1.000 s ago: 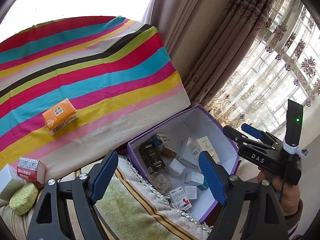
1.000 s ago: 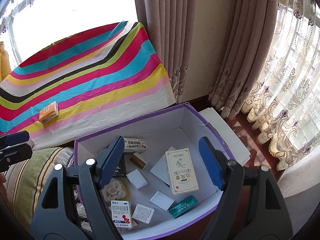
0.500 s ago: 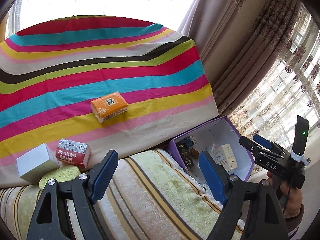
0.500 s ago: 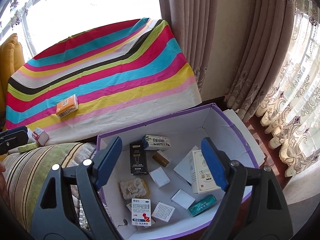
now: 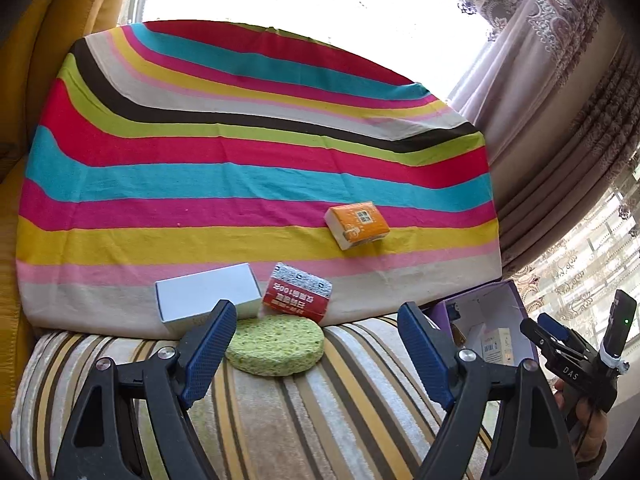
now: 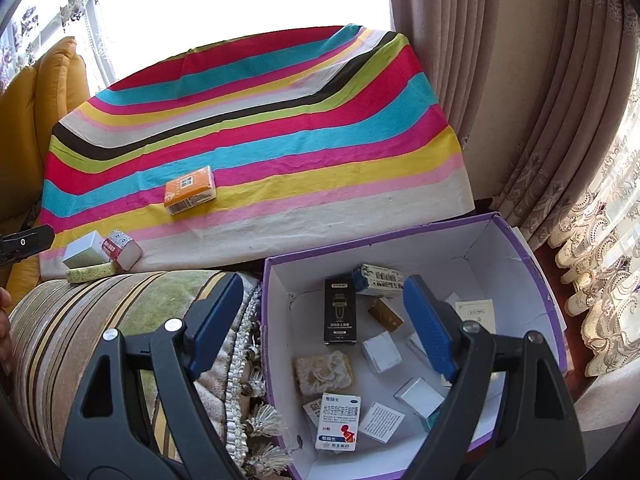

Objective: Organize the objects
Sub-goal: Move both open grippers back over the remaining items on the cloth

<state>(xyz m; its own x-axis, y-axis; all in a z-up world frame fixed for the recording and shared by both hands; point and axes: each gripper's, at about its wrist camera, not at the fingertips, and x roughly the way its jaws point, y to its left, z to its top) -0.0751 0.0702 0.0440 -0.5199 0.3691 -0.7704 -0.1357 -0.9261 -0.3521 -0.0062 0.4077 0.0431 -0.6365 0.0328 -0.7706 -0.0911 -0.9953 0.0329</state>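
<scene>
My left gripper (image 5: 312,350) is open and empty above a striped cushion, just in front of a round green sponge (image 5: 276,345). Behind the sponge, on the rainbow-striped cloth (image 5: 200,184), stand a white box (image 5: 208,298) and a red-and-white packet (image 5: 298,293); an orange packet (image 5: 357,224) lies further right. My right gripper (image 6: 320,326) is open and empty over the left rim of a purple box (image 6: 532,264) that holds several small cartons, among them a black carton (image 6: 340,310). The orange packet (image 6: 190,189) also shows in the right wrist view. The other gripper (image 5: 576,354) appears at the lower right of the left wrist view.
A yellow cushion (image 6: 52,92) stands at the left. Beige curtains (image 6: 500,100) and lace curtains (image 6: 600,240) hang at the right. The striped cushion (image 6: 100,320) with its fringe lies between the cloth and the purple box. A hand (image 5: 584,420) holds the other gripper.
My left gripper has swung left, away from the purple box, to face the sponge and the boxes on the cloth. The right gripper has shifted left over the box's left rim.
</scene>
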